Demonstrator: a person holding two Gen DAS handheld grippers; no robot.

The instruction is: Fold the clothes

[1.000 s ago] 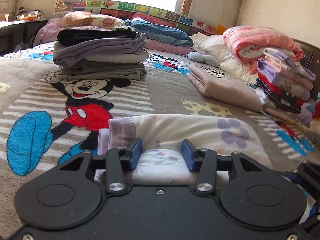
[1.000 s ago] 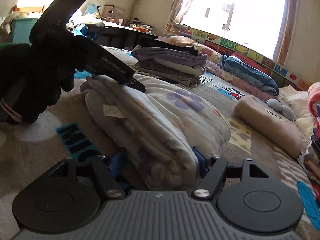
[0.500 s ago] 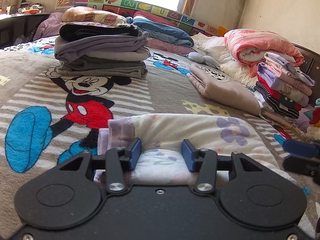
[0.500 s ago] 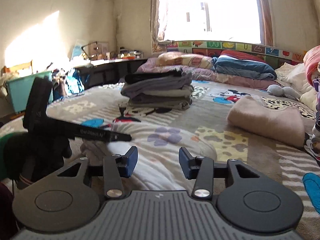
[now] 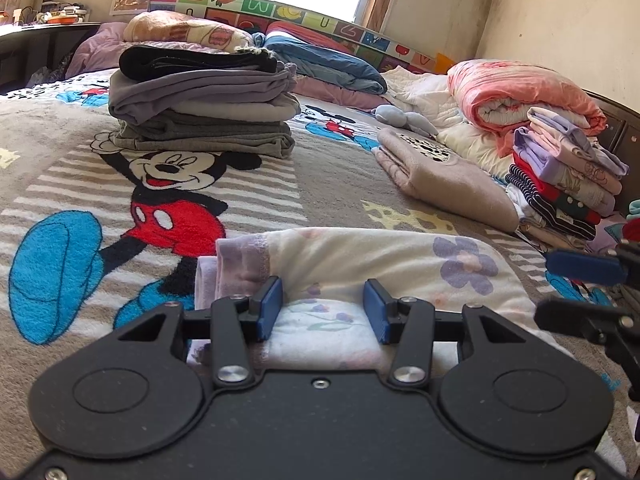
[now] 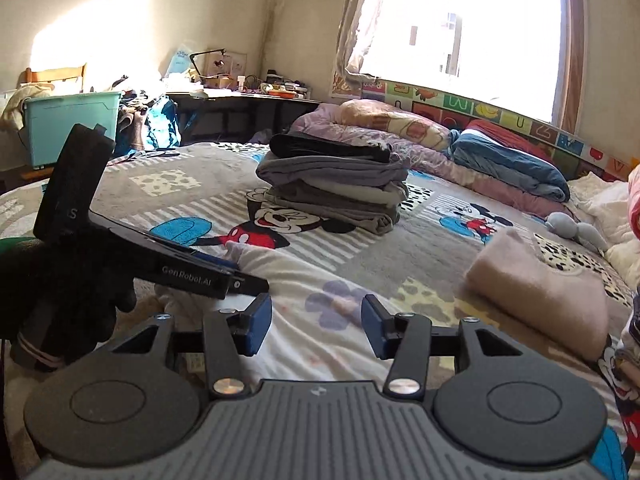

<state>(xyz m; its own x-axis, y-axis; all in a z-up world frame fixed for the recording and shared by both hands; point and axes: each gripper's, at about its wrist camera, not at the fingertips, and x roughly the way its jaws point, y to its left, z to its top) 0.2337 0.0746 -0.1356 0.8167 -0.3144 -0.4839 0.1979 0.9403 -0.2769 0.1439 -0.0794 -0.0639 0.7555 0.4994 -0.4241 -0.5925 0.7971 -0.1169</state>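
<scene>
resting folded floral garment (image 5: 384,264) between parted left gripper (image 5: 323,309) fingers

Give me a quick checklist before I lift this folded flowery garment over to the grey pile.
1. Floral garment folded into a compact bundle: ok.
2. Left gripper straddling the garment's near edge: ok, but the jaws stand apart, with no pinch on the cloth: not ok for lifting.
3. Right gripper holding cloth: not ok, open above the garment.
4. Top of the grey stack flat enough to take another piece: ok; a black piece lies level on top.
5. Path across the Mickey blanket to the stack free of things: ok.
6. Loose cloth hanging beneath the bundle: cannot tell.
</scene>
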